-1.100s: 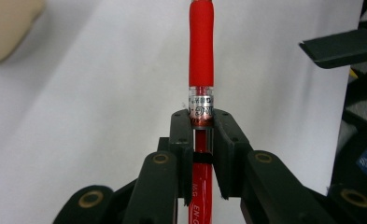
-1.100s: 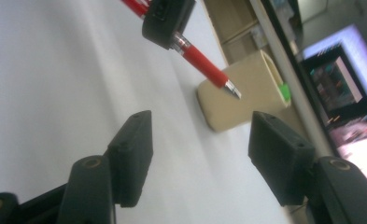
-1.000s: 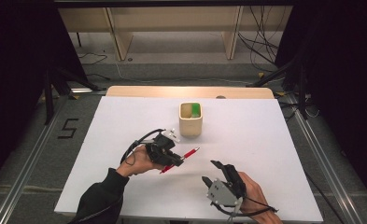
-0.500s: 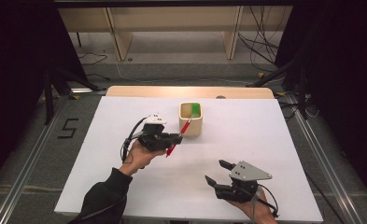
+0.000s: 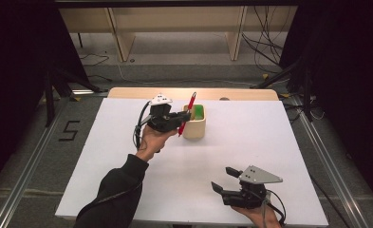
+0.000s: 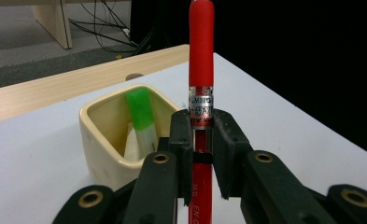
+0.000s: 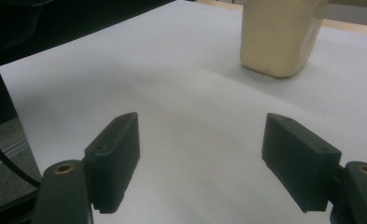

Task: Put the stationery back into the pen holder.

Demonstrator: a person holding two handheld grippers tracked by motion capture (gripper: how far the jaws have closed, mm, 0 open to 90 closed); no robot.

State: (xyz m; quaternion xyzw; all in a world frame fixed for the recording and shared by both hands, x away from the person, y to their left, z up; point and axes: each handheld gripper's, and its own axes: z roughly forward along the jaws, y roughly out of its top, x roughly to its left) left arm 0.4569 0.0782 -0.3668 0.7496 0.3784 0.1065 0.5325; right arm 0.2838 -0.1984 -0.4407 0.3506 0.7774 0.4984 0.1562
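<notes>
One green marker sits in the cup; the left tool grips the red pen beside it, not yet dropped, while the right tool gapes empty.

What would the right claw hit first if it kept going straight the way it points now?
Probably the cream cup. The right claw is open with bare white table ahead, and the cup stands slightly off to one side, so it might pass beside it.
</notes>
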